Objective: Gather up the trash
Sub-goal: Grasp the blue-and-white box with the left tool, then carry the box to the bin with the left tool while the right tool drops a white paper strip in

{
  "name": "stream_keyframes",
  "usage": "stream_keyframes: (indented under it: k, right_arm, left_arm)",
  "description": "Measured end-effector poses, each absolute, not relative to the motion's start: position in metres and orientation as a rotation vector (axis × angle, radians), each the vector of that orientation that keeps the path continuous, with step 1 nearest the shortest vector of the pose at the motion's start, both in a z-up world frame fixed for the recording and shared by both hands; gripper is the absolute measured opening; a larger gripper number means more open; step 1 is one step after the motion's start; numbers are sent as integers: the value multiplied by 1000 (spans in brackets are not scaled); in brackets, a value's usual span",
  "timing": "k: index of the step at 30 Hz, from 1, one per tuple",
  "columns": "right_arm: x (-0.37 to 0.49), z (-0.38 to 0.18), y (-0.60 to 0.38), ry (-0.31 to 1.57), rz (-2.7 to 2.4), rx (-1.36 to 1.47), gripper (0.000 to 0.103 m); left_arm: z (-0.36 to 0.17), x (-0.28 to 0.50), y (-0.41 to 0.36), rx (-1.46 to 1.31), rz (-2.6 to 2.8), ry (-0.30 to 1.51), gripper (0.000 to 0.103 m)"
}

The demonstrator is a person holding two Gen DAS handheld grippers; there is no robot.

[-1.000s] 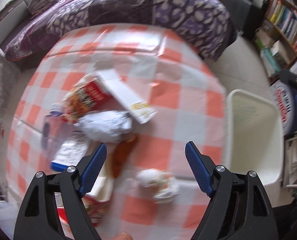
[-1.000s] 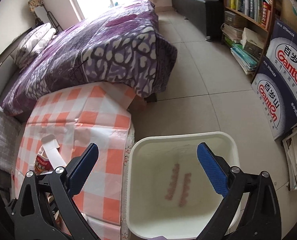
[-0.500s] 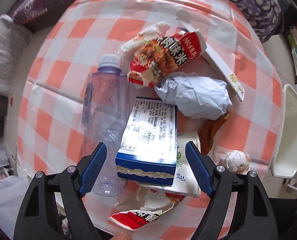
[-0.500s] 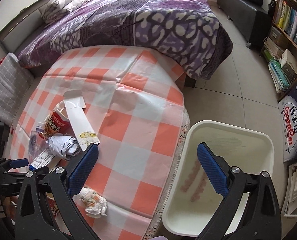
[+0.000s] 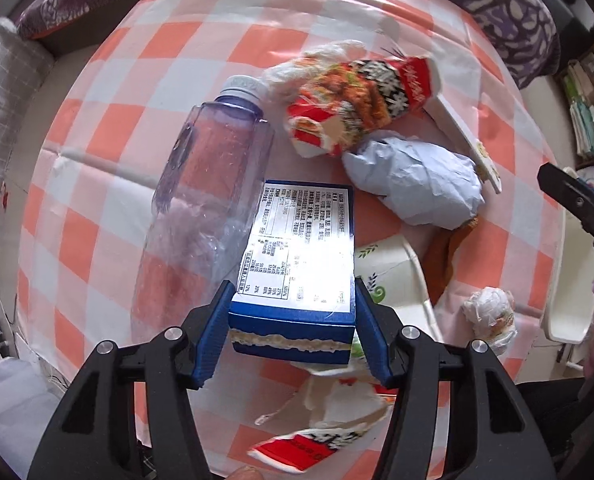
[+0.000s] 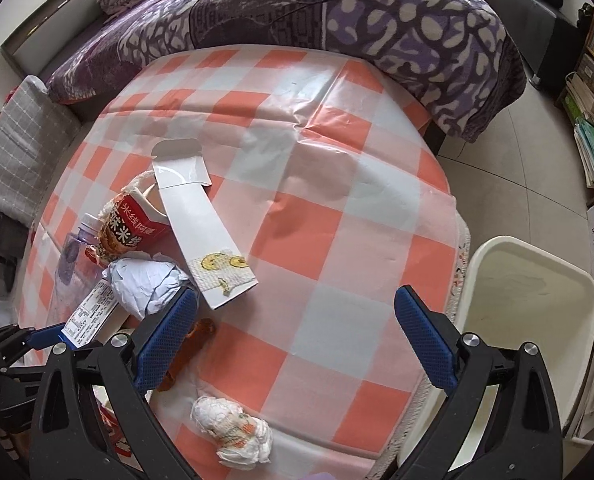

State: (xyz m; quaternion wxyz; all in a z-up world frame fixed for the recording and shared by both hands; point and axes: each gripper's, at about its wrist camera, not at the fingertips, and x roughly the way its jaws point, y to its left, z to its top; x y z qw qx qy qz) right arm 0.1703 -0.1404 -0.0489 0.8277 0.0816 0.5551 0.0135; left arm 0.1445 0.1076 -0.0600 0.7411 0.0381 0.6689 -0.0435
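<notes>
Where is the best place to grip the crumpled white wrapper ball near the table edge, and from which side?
Take the crumpled wrapper ball across its middle, coming from above. It lies alone on the checked tablecloth, apart from the other trash, and looks soft, so the open right gripper can probably squeeze it from either side.

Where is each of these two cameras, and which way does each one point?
Left wrist: on the left gripper, looking down at the blue box between its fingers, with the clear bottle alongside.
Right wrist: on the right gripper, open, above the checked table, white bin at right.
Shared: box, crumpled paper ball, bin.
</notes>
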Motion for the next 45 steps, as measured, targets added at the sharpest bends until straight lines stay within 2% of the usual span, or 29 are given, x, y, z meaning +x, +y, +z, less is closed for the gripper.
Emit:
stream_keyframes:
  k: [9,16,18,19,23,24,28,32,45]
  right_arm:
    - [192,-64,-117,1208,84,228,95]
    - [209,-74,-96,1192,110,218,94]
    - [212,-79,-91,1198,120,205,88]
    - [214,-81,-88,1204,124,193,80]
    - [216,-90,-83,1225,109,147,35]
    - [216,-89,-84,1216,105,142,31]
    - [213,-77,-90,1156,117,176,27]
    - [207,-55,-94,1077,120,184,18]
    - [178,-2,-137,947,92,265,17]
  left_arm:
    - [-13,138,170,-193,-151,1325,57]
    - [10,142,180,-272,-133,1202,57]
    - [10,145,178,-283,-130,1193,57]
    - [9,147,177,-285,-128,1191,57]
    - [9,148,176,-282,-123,1171,57]
    - [9,148,174,-277,-123,1163,57]
    - [16,147,167,-262,-118,1119,57]
    - [26,144,159,-248,-110,1064,57]
    - [50,144,121,-260,-147,986,57]
